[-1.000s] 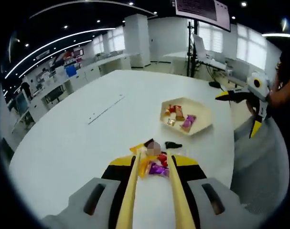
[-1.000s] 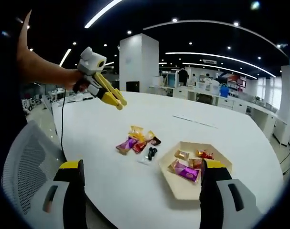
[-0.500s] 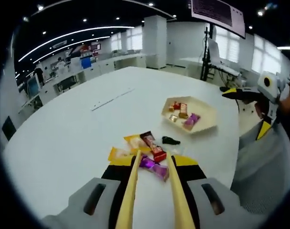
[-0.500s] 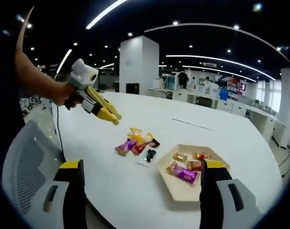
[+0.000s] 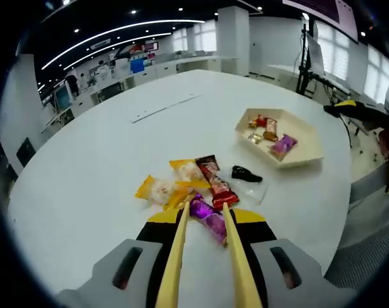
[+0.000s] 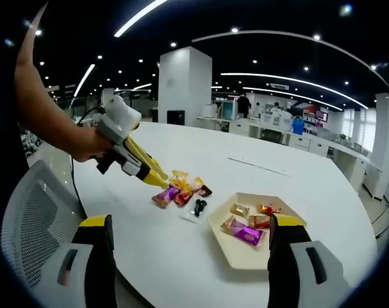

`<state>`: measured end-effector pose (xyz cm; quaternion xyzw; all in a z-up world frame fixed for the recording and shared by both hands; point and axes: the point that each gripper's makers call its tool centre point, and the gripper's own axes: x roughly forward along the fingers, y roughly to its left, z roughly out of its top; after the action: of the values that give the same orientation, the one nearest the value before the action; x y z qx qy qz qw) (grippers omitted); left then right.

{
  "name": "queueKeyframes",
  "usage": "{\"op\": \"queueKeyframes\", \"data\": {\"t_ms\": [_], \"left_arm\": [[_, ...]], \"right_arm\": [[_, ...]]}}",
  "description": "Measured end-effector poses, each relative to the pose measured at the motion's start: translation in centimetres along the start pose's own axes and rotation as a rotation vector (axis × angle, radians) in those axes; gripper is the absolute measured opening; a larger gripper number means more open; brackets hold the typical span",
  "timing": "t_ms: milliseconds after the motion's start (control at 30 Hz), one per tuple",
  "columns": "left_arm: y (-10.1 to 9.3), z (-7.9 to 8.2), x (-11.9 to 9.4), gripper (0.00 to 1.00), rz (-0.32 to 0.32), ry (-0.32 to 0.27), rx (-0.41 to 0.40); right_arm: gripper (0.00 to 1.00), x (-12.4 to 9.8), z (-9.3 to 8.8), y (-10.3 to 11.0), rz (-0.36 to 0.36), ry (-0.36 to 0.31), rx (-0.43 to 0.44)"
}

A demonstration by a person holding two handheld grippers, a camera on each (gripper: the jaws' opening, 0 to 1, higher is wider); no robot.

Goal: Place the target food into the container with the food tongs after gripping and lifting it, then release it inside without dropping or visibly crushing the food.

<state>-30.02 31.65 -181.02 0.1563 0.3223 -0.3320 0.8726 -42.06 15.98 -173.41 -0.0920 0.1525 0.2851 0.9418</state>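
Note:
Several wrapped candies lie in a small pile on the white table [image 5: 85, 154]: a purple one [image 5: 208, 220], a red one [image 5: 218, 188] and yellow packets [image 5: 159, 190]. My left gripper [image 5: 205, 208] holds yellow tongs whose tips stand open on either side of the purple candy, low over the table. A beige hexagonal tray [image 5: 306, 151] with several candies in it sits beyond, to the right. From the right gripper view, the left gripper [image 6: 161, 182] in a hand points down at the candy pile [image 6: 181, 192], left of the tray [image 6: 236, 253]. My right gripper [image 6: 193, 224] is wide open, holding nothing.
A small black item [image 5: 245, 173] on a clear wrapper lies between pile and tray. A grey mesh chair [image 6: 34, 218] stands at the table's near edge. The right gripper [image 5: 364, 115] hovers past the tray. Desks and people fill the far office.
The left gripper has come down and forward to the candy pile, its tong tips now around the purple candy. The right gripper has barely moved.

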Motion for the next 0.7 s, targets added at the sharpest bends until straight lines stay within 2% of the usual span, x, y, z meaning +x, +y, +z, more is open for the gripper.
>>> {"op": "queueKeyframes", "data": {"t_ms": [67,133,200,267,333,367,533,567,633,700], "left_arm": [[-0.3,-0.6,0.3,0.26,0.004,0.019,-0.056],[-0.4,-0.7,0.7,0.26,0.002,0.014,-0.039],[-0.9,-1.5,0.8,0.26,-0.008,0.047,-0.010],[-1.2,-1.4,1.0,0.26,-0.048,0.016,-0.017],[0.1,-2.5,0.3,0.26,-0.027,0.050,-0.022],[0.5,-2.6,-0.2,0.26,-0.030,0.036,-0.036],[2.4,-3.8,-1.9,0.26,-0.027,0.051,-0.018],[2.1,-3.4,-1.9,0.26,-0.062,0.036,-0.027],[2.0,-3.1,-1.7,0.26,-0.077,0.034,-0.002],[0.2,-2.0,-1.4,0.26,-0.180,-0.007,-0.033]], "right_arm": [[0.99,0.0,-0.1,0.0,0.000,0.003,0.003],[0.99,0.1,-0.2,0.1,0.004,0.011,0.000],[0.99,0.2,-0.4,0.3,0.012,0.021,-0.011],[0.99,0.1,-0.2,0.1,0.008,0.014,-0.013],[0.99,0.1,-0.3,-0.1,0.000,0.019,-0.004],[0.99,0.1,-0.4,-0.1,0.001,0.021,-0.011],[0.99,0.0,-0.1,-0.5,-0.012,0.006,-0.001],[0.99,0.0,-0.2,-0.4,-0.011,0.010,-0.006],[0.99,0.1,-0.2,-0.3,-0.006,0.012,-0.008],[0.99,0.1,-0.2,-0.2,-0.005,0.013,-0.008]]}}
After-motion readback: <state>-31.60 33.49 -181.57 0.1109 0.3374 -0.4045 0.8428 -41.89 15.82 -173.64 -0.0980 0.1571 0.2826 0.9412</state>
